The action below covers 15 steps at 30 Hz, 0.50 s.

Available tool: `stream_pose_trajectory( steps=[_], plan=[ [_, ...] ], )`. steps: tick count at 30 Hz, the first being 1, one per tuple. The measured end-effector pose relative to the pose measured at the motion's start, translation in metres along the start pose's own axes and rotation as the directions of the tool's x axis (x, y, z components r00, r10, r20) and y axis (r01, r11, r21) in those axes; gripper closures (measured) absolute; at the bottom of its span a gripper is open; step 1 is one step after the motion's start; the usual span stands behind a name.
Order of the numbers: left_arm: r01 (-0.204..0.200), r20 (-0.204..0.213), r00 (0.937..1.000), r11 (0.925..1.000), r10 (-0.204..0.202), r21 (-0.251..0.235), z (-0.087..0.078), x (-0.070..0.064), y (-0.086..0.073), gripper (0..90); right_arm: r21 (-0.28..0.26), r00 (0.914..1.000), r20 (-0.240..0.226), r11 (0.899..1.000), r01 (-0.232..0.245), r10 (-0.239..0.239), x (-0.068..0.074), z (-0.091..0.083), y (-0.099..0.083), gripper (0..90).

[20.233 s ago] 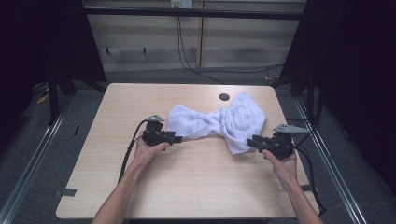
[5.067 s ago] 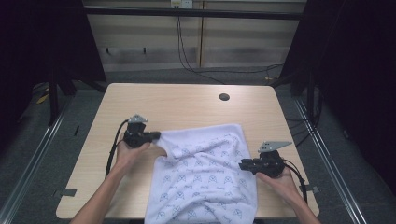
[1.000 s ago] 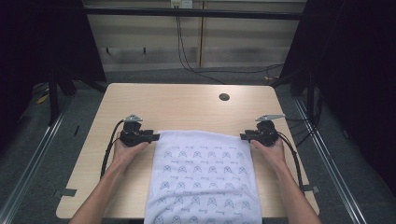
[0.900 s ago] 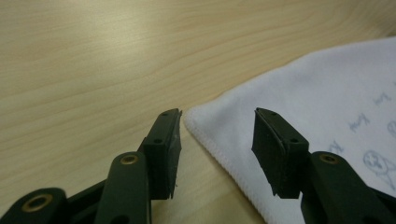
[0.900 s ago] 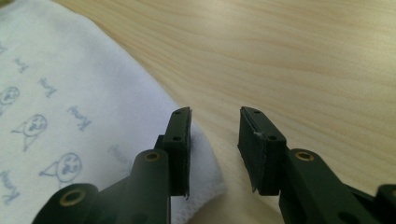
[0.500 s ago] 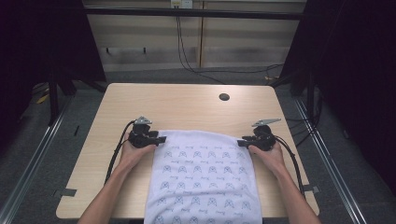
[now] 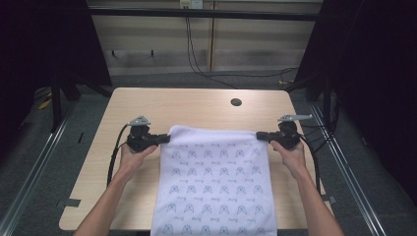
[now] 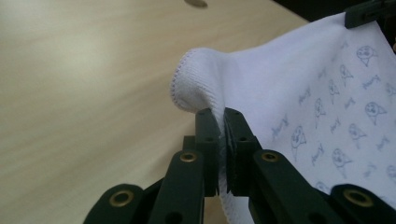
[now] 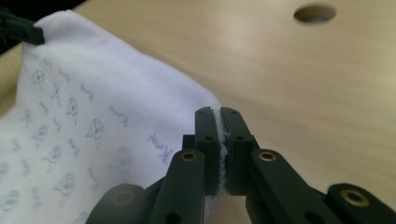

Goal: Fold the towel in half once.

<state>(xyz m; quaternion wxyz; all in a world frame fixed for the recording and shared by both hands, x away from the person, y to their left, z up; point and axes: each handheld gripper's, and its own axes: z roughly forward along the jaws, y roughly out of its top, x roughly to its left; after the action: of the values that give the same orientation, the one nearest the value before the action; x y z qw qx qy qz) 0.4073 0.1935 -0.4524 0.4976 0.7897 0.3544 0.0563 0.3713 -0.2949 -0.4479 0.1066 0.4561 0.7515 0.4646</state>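
1. The table has a pale wood-grain top with rounded corners, and a round hole sits in it near the far edge, right of centre.
2. Around the table the floor is grey carpet, with metal rails running along both sides and dark curtains or frames standing to the left and right.
3. Behind the table a light panelled wall runs across, and black cables hang down it and trail over the floor.
4. A small dark piece of tape lies on the floor by the table's near left corner.
5. No container stands on the table; the one thing on it is a white towel printed with rows of small blue-grey figures.
6. The towel lies spread flat over the near middle of the table, its far edge stretched straight between the two grippers and its near end running off the table's near edge.
7. The left gripper is clamped on the towel's far left corner; in the left gripper view its jaws press together on the hemmed edge, and the corner curls up in a small loop just beyond them.
8. The right gripper is clamped on the far right corner, and in the right gripper view the cloth edge sits pinched between the closed jaws.
9. Both of the person's forearms come in from the near side, one on each side of the towel, with a cable trailing from each gripper.
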Motion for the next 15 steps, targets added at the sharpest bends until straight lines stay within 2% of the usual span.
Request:
stream_pose_trajectory(
  steps=[3,5,8,10,11,13,15],
  plan=[
    [-0.003,-0.022,0.9998,0.9981,0.001,-0.062,-0.01,0.002,0.026,86.0,-0.075,0.9999,0.01,0.997,0.009,-0.008,0.003,-0.01,0.03,87.1],
    [0.013,-0.018,0.9997,0.9927,-0.015,-0.12,-0.017,0.003,0.046,86.0,-0.104,0.9995,0.024,0.994,0.023,-0.021,0.005,-0.017,0.052,87.0],
    [-0.002,-0.03,0.9996,0.99,-0.003,-0.141,-0.022,0.004,0.07,86.2,-0.151,0.9983,0.045,0.988,0.044,-0.038,0.005,-0.027,0.084,87.2],
    [-0.018,-0.04,0.9991,0.9876,0.012,-0.156,-0.026,0.003,0.087,86.3,-0.145,0.9962,0.064,0.987,0.067,-0.058,0.005,-0.033,0.103,87.2],
    [-0.019,-0.036,0.9993,0.9836,0.012,-0.179,-0.029,0.001,0.095,86.3,-0.141,0.9949,0.074,0.987,0.079,-0.069,0.006,-0.035,0.11,87.2],
    [-0.035,-0.041,0.9988,0.9775,0.027,-0.208,-0.035,-0.004,0.109,86.4,-0.172,0.9926,0.09,0.98,0.096,-0.082,0.009,-0.042,0.125,87.3],
    [-0.048,-0.019,0.9988,0.9692,0.045,-0.242,-0.043,-0.011,0.116,86.4,-0.217,0.9954,0.067,0.973,0.082,-0.068,0.011,-0.05,0.133,87.3]
  ],
)
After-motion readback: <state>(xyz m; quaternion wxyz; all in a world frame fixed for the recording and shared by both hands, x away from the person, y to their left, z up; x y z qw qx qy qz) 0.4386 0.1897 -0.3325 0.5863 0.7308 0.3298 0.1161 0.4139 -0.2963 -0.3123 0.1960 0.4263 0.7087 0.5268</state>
